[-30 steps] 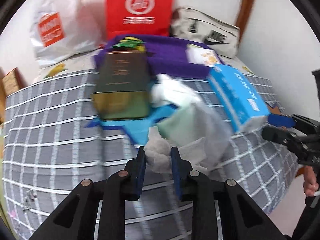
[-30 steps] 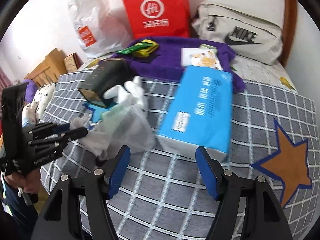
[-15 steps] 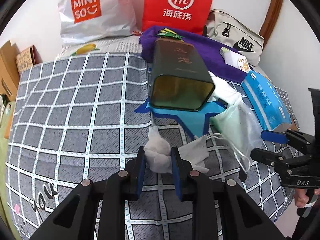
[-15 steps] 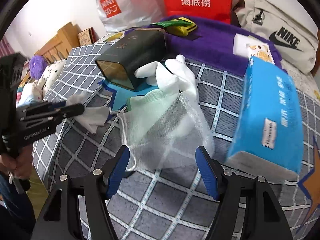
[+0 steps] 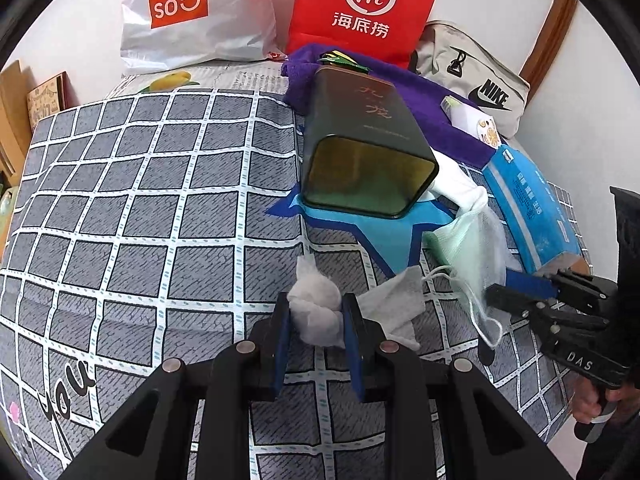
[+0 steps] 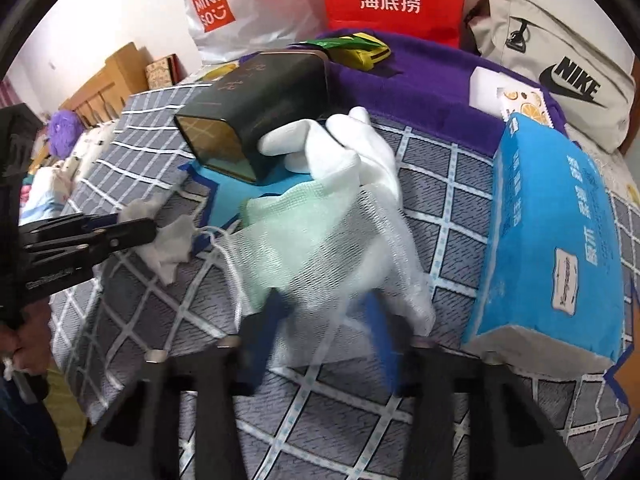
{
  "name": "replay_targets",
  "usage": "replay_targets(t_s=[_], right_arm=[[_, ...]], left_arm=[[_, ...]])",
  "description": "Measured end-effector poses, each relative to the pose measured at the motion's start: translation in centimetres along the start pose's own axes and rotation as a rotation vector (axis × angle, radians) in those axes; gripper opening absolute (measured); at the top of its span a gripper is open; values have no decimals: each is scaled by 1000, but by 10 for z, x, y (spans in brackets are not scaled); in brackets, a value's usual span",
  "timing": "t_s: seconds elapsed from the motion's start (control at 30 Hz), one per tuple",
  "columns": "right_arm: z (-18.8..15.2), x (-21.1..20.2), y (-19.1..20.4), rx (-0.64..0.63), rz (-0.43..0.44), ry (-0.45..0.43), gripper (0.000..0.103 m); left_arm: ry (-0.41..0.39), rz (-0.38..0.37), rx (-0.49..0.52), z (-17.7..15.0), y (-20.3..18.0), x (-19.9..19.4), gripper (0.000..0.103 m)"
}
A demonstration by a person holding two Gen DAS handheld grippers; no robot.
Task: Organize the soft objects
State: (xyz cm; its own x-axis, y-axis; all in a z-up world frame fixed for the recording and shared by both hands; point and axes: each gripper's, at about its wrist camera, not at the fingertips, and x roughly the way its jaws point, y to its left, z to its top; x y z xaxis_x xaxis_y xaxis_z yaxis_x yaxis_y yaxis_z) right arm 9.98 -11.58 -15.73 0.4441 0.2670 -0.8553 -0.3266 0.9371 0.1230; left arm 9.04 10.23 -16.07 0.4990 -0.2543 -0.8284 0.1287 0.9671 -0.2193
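Observation:
My left gripper is shut on a crumpled white tissue, low over the checked bedspread; the tissue also shows in the right wrist view. A white mesh pouch holding a pale green cloth lies in front of my right gripper, whose blue fingers stand apart on either side of the pouch's near end. A white glove lies behind it, against a dark tin box lying on its side. The right gripper also shows in the left wrist view.
A blue tissue pack lies right of the pouch. A purple towel at the back carries a yellow-green packet and a white packet. A Miniso bag, red bag and Nike bag line the wall.
My left gripper has drawn the tissue back leftward, away from the pouch. My right gripper has swung left from the blue pack and closed in around the pouch, its jaws narrowing.

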Motion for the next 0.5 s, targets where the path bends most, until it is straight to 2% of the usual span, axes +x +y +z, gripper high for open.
replay_targets(t_s=[0.03,0.13,0.3,0.5], right_arm=[[-1,-1,-1,8,15,0,11],[-4,-2,-5,19,28,-6,6],[-9,-22,-6,1,18,-34,3],[-29,-55,-12,-41,13,-7,3]], left_arm=[[0,1,0,0,0,0,24],[-1,1,0,0,-1,-1,24],[-1,4,-2,-1,-2,-2,24],[-1,13,2,-2,-4,-2,24]])
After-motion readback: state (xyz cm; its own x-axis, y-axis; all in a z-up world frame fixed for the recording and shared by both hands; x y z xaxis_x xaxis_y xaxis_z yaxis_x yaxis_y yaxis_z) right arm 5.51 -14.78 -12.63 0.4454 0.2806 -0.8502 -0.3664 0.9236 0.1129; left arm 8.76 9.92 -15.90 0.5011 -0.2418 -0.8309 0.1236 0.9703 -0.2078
